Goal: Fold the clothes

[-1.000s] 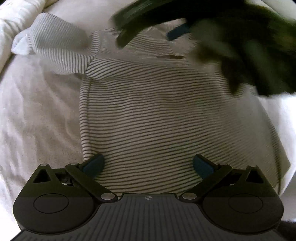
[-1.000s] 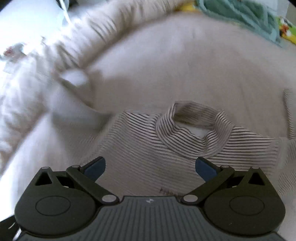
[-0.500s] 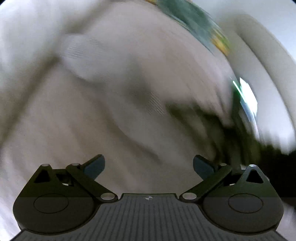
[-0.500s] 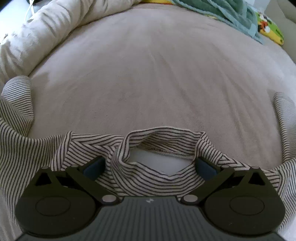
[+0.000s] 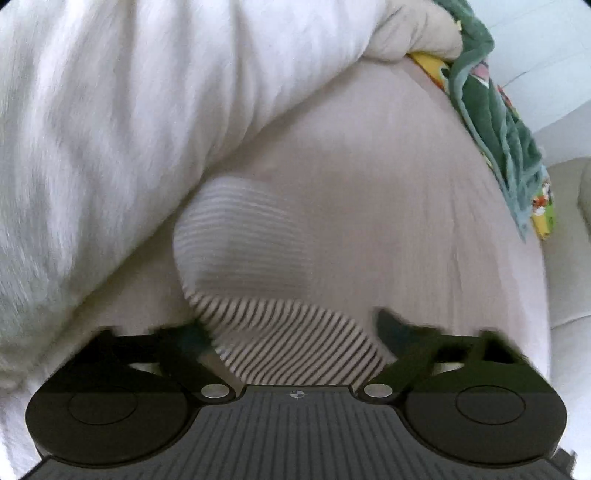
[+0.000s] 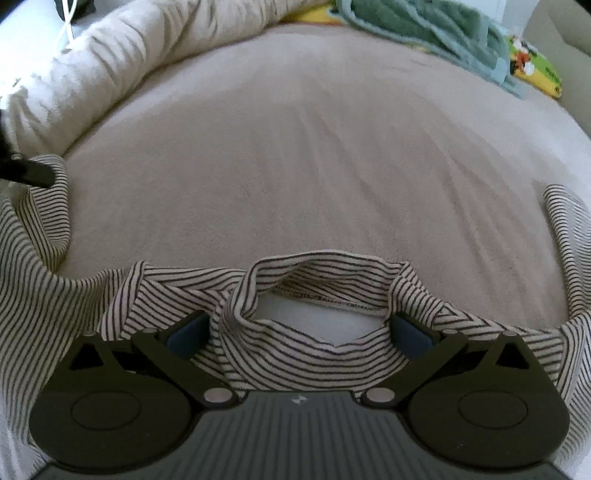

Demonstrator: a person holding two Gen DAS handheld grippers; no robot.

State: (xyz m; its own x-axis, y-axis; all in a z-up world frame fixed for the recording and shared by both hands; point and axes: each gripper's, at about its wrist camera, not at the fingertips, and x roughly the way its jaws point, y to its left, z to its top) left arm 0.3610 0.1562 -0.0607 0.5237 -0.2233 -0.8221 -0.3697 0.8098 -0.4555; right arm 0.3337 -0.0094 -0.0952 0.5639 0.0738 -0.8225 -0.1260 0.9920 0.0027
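Hidden or unclear: the left gripper's (image 5: 295, 332) fingertips are smeared by motion blur; whether their pads press the striped sleeve (image 5: 258, 295) between them I cannot tell. The far part of the sleeve is blurred pale.
Cut off: the striped shirt's (image 6: 295, 354) body runs out of both views at the bottom.
Left fingers: jaws have just been closing, sleeve between them.
Right gripper (image 6: 299, 332): spread wide astride the shirt's collar (image 6: 314, 288), gripping nothing.
Shirt's place: flat on the beige bed sheet (image 6: 314, 147), beside the white duvet (image 5: 129, 129); green blanket (image 6: 424, 26) far off.
Changed: a second ago the left view showed the shirt's torso; now the sleeve.
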